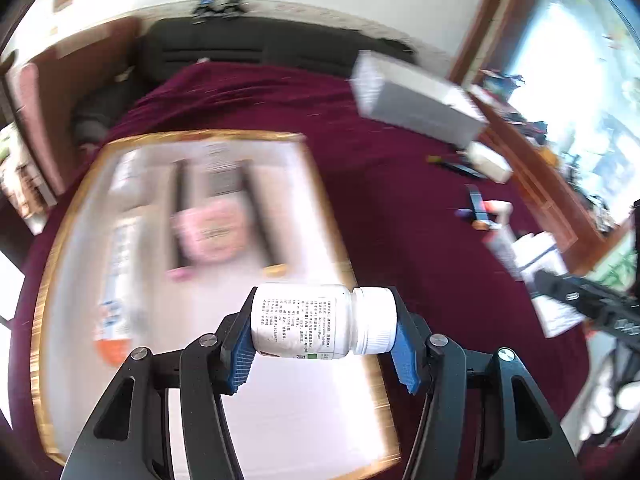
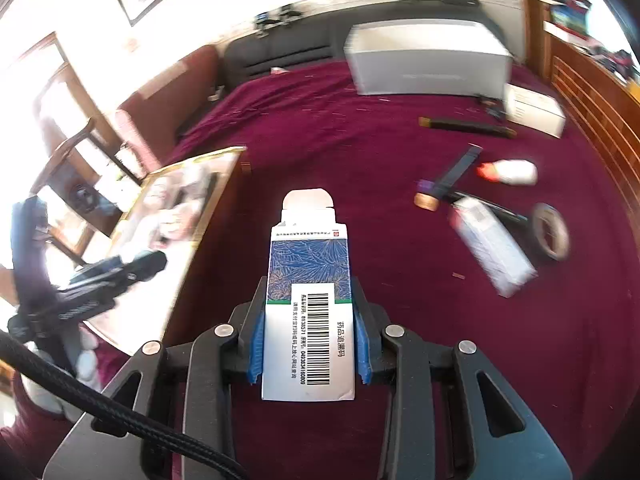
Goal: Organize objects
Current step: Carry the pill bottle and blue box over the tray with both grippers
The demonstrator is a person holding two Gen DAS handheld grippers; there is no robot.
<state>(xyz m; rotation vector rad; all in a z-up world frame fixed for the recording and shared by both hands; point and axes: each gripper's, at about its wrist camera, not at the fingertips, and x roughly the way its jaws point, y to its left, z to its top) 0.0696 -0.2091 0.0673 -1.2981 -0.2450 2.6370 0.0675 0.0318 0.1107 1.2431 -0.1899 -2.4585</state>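
My left gripper is shut on a white pill bottle, held sideways with its cap to the right, above the near part of a gold-rimmed tray. Blurred in the tray lie a pink pouch, dark sticks and a long tube. My right gripper is shut on a blue and white medicine box with a barcode and an open top flap, above the maroon cloth. The tray shows at left in the right wrist view, with the left gripper's body over it.
Loose on the cloth at right lie a tape roll, a white carton, a small white bottle with a red cap, dark pens and a dark stick. A large white box and a smaller box stand at the back.
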